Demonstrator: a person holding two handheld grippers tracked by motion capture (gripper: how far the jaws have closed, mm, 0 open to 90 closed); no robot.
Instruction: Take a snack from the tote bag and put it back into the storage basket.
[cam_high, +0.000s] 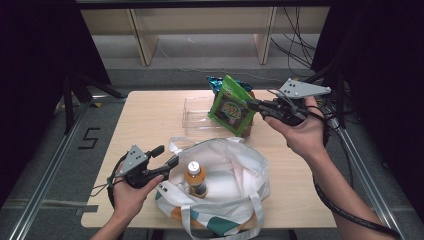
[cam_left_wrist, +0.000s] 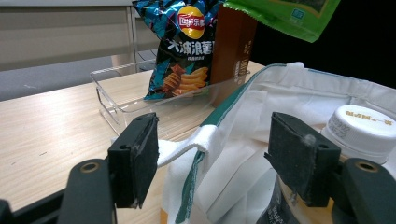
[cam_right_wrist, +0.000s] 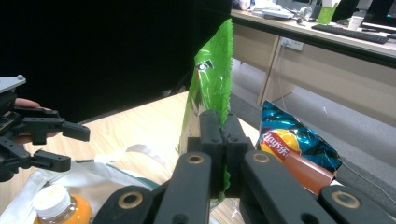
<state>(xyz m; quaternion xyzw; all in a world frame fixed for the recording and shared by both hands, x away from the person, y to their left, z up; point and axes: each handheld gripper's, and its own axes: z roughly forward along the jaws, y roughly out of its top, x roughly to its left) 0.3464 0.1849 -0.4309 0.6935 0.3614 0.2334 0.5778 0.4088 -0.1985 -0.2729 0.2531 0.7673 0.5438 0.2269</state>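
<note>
Dangling green snack bag (cam_high: 231, 106) between pinching right-gripper fingers (cam_right_wrist: 211, 135)

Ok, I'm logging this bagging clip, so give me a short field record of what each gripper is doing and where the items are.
left gripper: open, jaws either side of the tote bag rim, at the bag's left edge
right gripper: shut on the green snack bag, held up above the table
in the tote: orange drink bottle, upright, white cap on
clear tray: behind the tote, holds the blue chip bag and a brown box
bagging so far: bottle in; green bag not yet in
</note>
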